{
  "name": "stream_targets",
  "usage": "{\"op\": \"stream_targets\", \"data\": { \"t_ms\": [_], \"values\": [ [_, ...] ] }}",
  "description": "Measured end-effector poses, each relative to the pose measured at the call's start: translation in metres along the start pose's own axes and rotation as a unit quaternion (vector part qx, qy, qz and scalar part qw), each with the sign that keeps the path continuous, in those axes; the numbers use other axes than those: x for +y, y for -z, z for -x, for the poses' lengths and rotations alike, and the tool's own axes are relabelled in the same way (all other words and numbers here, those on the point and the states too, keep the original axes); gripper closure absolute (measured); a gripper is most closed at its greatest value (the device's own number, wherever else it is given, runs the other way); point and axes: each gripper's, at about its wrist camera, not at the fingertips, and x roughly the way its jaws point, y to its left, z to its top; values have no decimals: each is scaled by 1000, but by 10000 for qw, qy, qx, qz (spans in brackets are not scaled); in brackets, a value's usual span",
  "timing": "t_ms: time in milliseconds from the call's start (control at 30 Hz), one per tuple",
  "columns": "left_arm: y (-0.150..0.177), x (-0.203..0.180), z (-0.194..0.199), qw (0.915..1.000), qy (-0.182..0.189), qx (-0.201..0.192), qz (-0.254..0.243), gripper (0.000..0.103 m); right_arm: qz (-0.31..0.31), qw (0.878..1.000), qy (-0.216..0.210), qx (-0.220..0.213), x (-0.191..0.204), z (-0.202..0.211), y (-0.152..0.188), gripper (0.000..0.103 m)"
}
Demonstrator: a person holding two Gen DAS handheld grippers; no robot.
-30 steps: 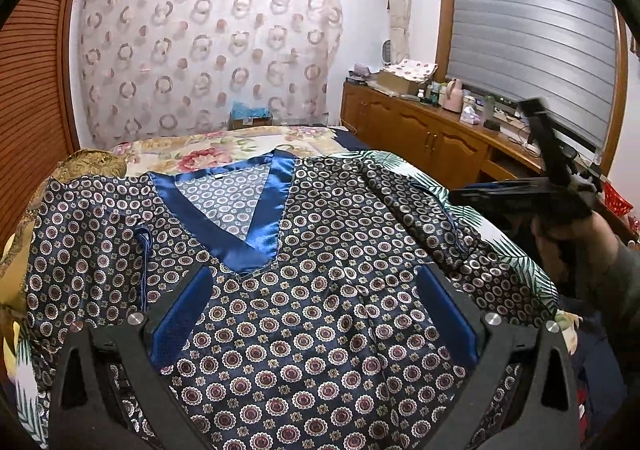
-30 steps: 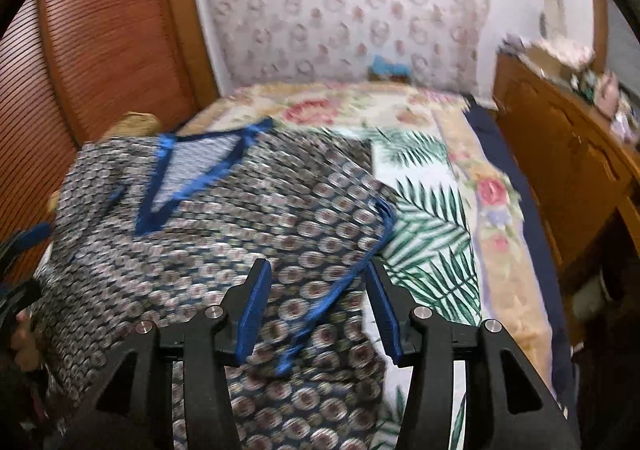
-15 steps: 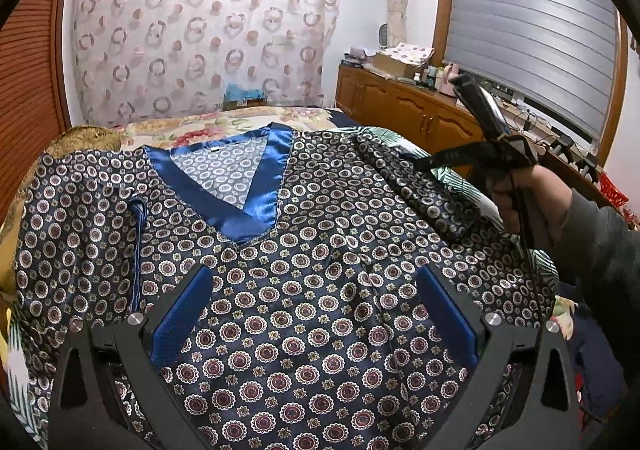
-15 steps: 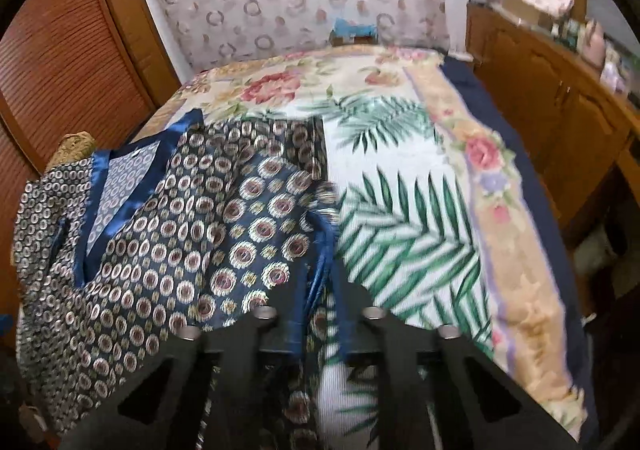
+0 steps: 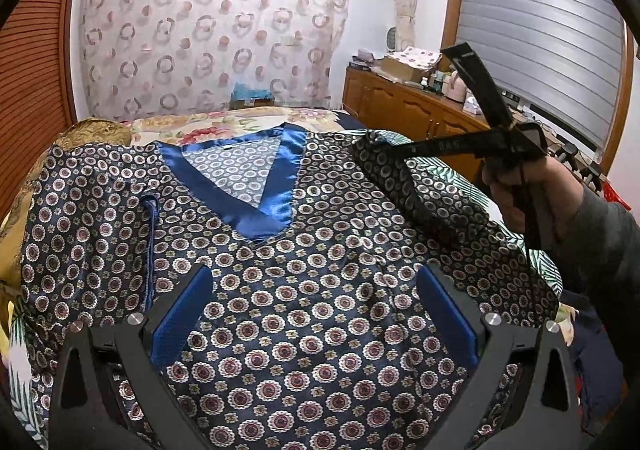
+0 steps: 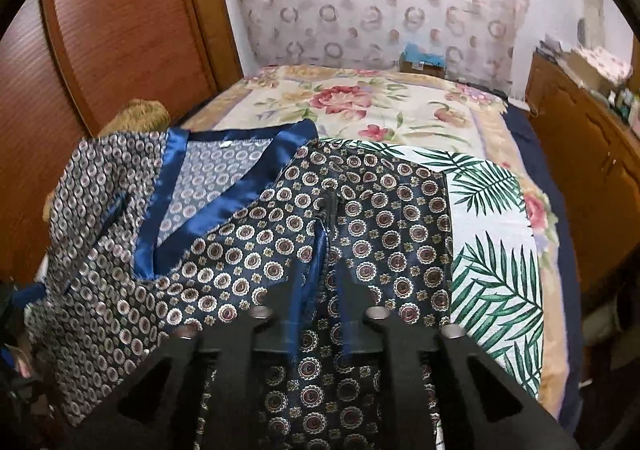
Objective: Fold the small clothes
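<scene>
- Shirt (image 5: 304, 314), navy patterned, lies spread on the bed (image 6: 496, 250).
- Your left gripper (image 5: 316, 314) hovers wide apart, empty.
- Your right gripper (image 6: 320, 290) is opening, blue sleeve hem (image 6: 316, 250) between its jaws.

Navy medallion-print top (image 5: 304, 310) with satin-blue V-neck trim (image 5: 256, 190); cream bedspread (image 6: 492, 234), green palm fronds, seemingly pink roses.

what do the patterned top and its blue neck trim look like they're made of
Patterned top: thin, satin-like woven fabric, perhaps silk or polyester; it has a soft sheen and drapes in loose folds. Blue neck trim: glossier satin band, showing bright highlights.
</scene>
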Motion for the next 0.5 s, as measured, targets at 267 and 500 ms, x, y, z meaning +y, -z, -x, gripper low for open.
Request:
{"op": "stream_targets", "data": {
  "t_ms": [267, 500],
  "values": [
    [0, 14, 2, 9999, -91, -23, 123, 1, -49, 10000, 38, -64, -6, -3, 9, 61],
    [3, 19, 1, 9998, -123, -9, 166, 1, -186, 9983, -156, -536, -14, 20, 12, 51]
  ]
}}
